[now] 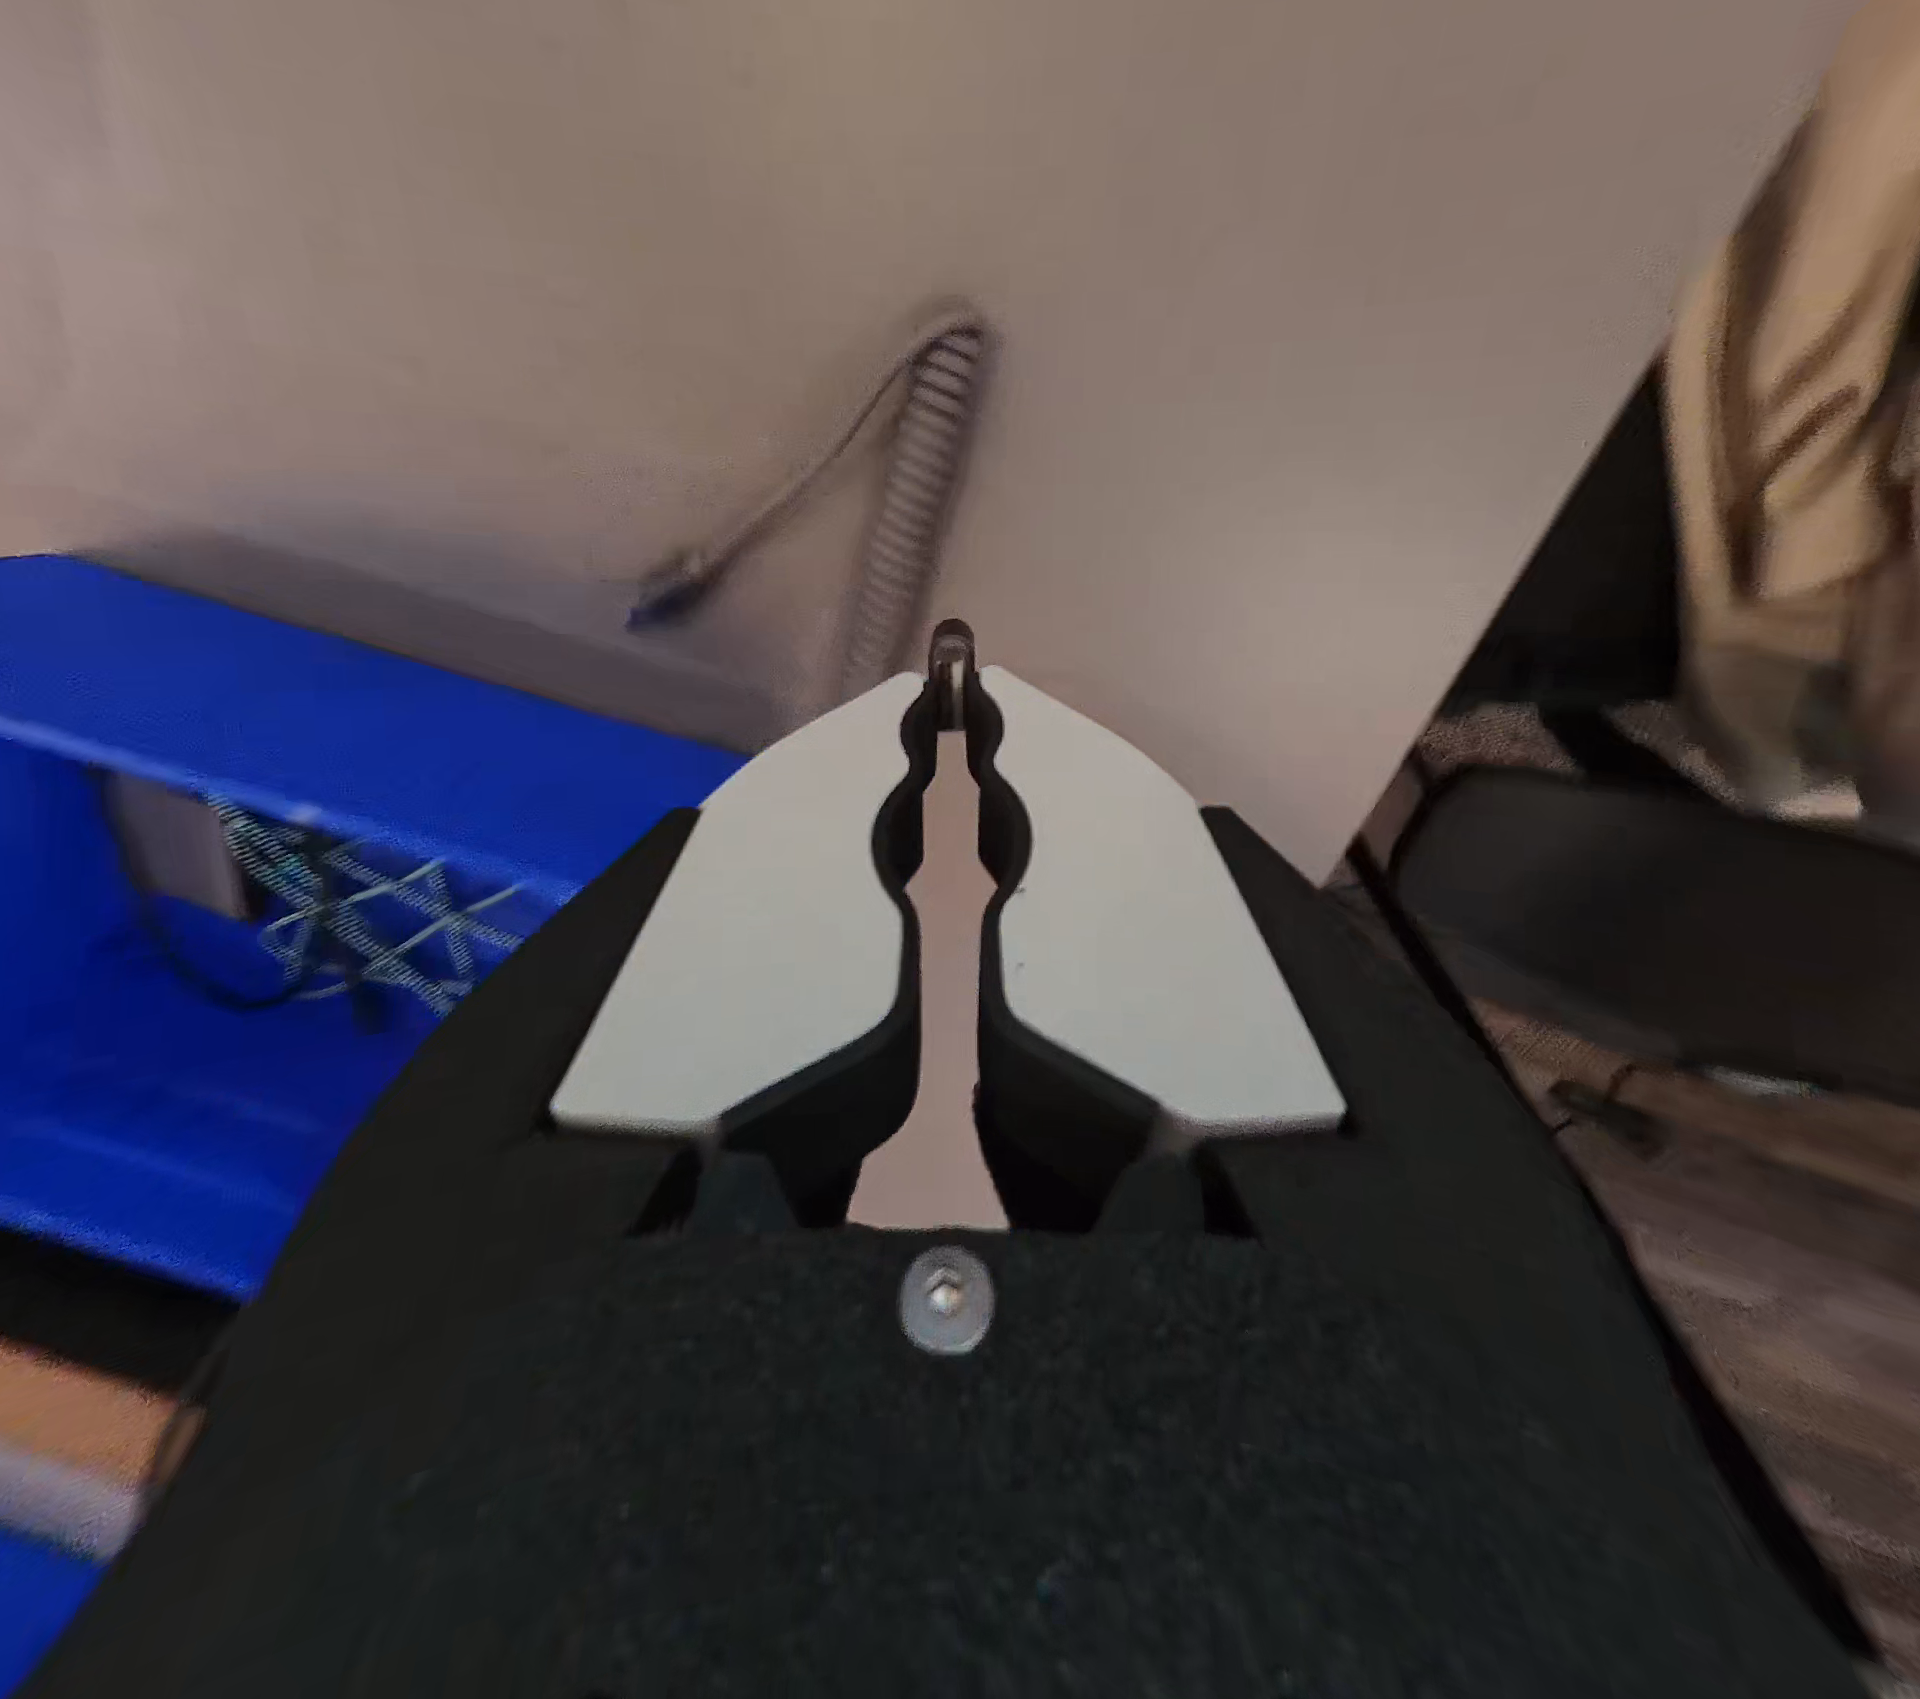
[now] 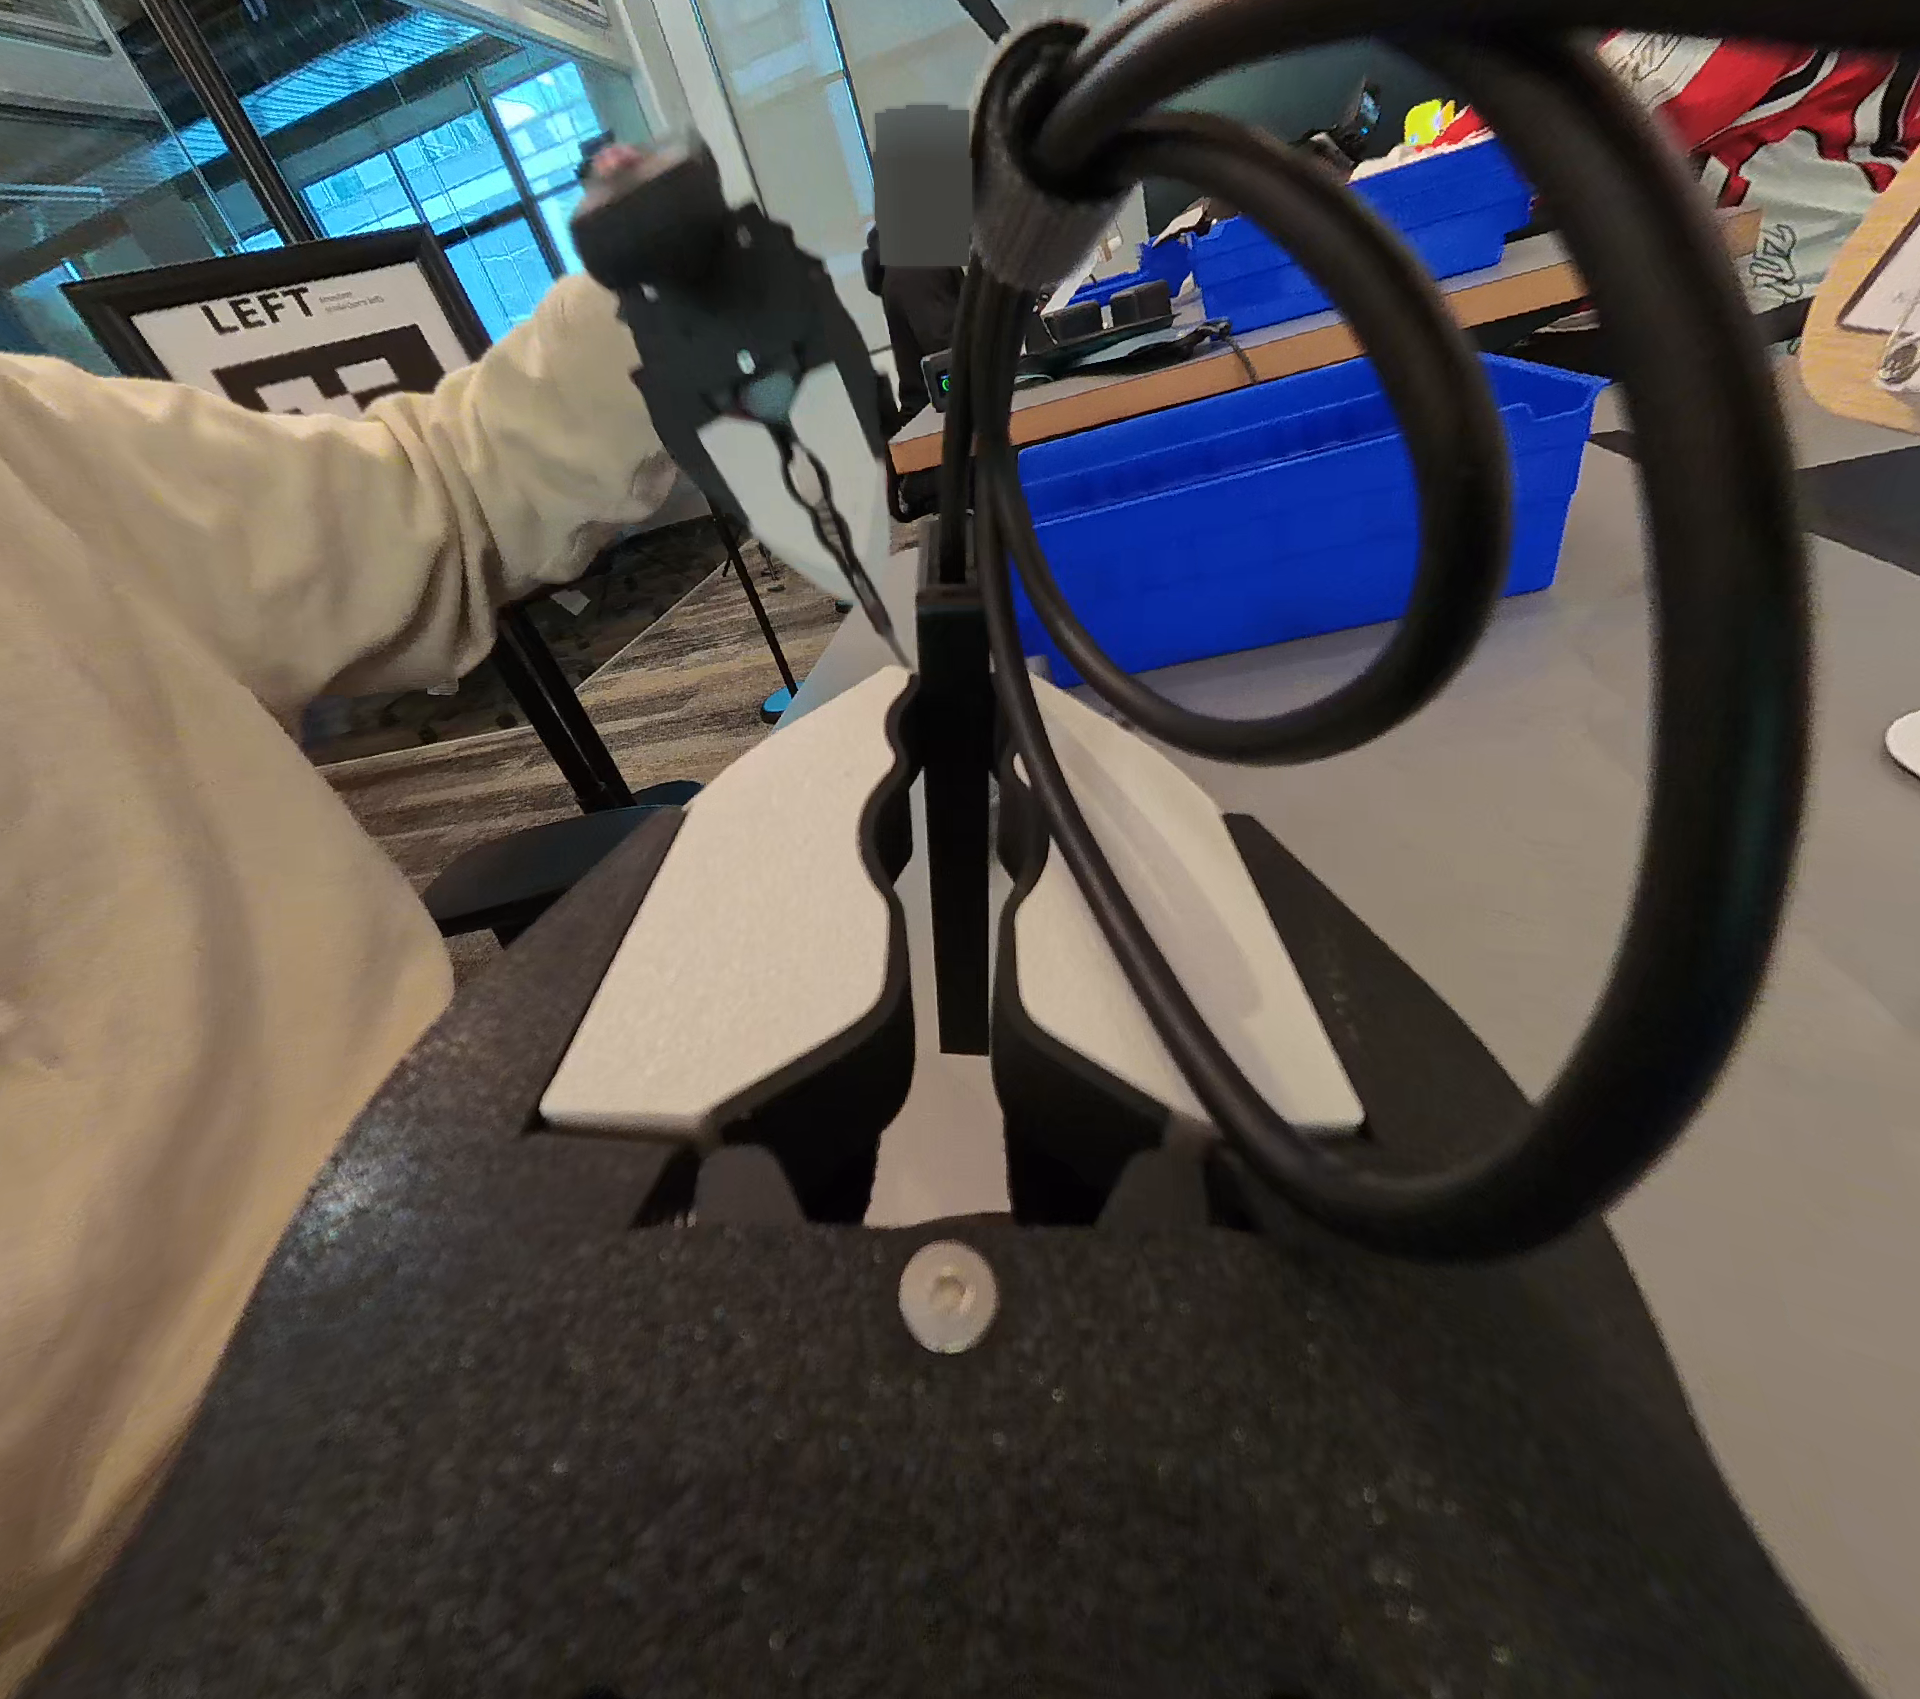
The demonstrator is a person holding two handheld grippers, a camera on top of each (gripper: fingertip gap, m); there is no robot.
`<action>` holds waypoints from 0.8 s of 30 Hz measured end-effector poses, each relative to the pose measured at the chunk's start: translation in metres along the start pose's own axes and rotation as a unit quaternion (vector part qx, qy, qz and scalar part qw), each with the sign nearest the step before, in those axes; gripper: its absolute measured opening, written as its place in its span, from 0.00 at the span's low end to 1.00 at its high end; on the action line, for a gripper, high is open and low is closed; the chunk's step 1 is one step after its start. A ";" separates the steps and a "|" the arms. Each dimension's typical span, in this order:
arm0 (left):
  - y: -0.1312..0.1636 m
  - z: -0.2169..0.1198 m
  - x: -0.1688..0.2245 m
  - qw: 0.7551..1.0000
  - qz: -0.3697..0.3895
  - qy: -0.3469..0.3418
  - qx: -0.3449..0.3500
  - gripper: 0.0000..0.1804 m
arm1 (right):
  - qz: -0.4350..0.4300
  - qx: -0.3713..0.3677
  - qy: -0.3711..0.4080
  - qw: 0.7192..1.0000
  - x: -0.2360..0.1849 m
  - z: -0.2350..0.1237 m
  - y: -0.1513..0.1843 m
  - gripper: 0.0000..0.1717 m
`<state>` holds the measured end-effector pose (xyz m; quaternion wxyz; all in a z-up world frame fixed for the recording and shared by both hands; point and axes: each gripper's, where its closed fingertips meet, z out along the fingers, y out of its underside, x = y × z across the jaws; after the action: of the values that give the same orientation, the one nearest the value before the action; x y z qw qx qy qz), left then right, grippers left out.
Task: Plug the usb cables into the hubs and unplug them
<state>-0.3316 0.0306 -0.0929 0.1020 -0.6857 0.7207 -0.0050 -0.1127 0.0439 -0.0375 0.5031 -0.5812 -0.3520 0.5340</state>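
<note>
In the left wrist view my left gripper (image 1: pixel 951 688) is shut on a small dark plug (image 1: pixel 951 647) with a metal tip. Its braided usb cable (image 1: pixel 914 486) runs away over the pale table (image 1: pixel 1195 195), bends back and ends in a blue-tipped connector (image 1: pixel 665 600). In the right wrist view my right gripper (image 2: pixel 951 714) is shut on a slim black hub (image 2: pixel 956 818), held on edge. The hub's thick black cable (image 2: pixel 1714 610) coils in loops above and to the right. The left gripper (image 2: pixel 883 626) shows there too, its tips right beside the hub's far end.
A blue bin (image 1: pixel 260 818) with loose cables in it stands left of the left gripper. Another blue bin (image 2: pixel 1299 527) stands on the grey table behind the hub. A person's beige sleeve (image 2: pixel 312 506) fills the left of the right wrist view. A black chair (image 1: pixel 1662 901) stands past the table's edge.
</note>
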 end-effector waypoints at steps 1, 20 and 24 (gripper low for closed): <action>-0.006 0.014 0.004 1.000 -0.016 0.005 0.009 0.02 | 0.000 -0.001 0.000 1.000 0.000 0.000 0.000 0.07; -0.053 0.078 0.031 0.991 -0.012 -0.065 0.114 0.17 | 0.001 0.004 0.002 1.000 -0.001 -0.003 -0.003 0.06; -0.033 0.071 0.024 0.988 -0.011 -0.072 0.133 0.17 | 0.004 0.000 0.003 1.000 0.001 -0.003 -0.001 0.07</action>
<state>-0.2887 0.0142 -0.1609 0.2440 -0.6725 0.6967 -0.0531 -0.1100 0.0441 -0.0372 0.5022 -0.5840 -0.3483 0.5343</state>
